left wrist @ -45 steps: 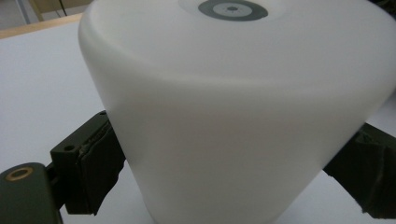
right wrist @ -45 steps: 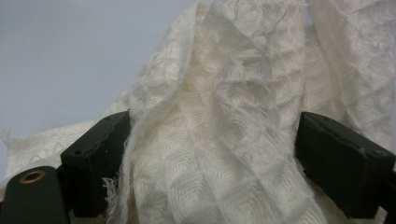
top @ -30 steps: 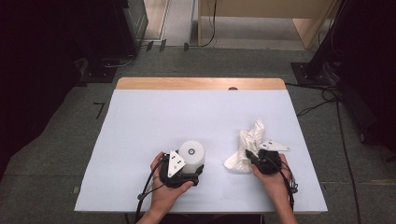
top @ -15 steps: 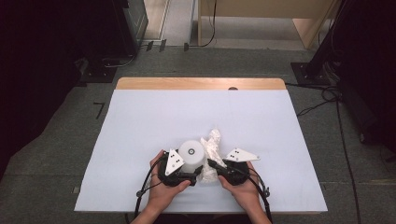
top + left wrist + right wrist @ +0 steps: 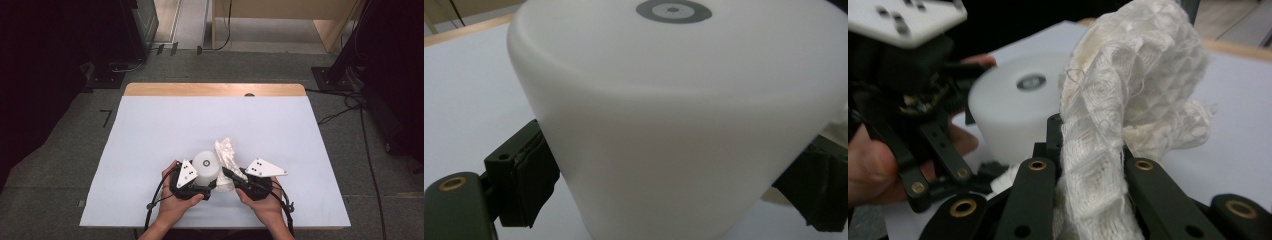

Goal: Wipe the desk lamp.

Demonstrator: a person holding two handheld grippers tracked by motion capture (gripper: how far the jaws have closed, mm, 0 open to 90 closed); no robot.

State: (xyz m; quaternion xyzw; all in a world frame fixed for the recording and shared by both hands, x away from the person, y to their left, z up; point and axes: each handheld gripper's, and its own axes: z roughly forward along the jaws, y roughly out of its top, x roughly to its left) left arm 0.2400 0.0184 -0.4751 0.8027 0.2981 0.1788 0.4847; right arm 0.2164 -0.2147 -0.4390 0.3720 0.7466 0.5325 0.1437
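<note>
I had the white cup (image 5: 206, 167) standing upside down near the table's (image 5: 150, 130) front edge, pinched at its sides by the left gripper (image 5: 196, 186) to steady it, while the right gripper (image 5: 231, 177), clamped on the bunched white cloth (image 5: 226, 154), held it touching the cup's side for wiping.

We worked in a lab: beyond the white-covered bench (image 5: 150, 130) stood dark equipment racks (image 5: 125, 30), cables (image 5: 345, 107) crossing grey carpet.
</note>
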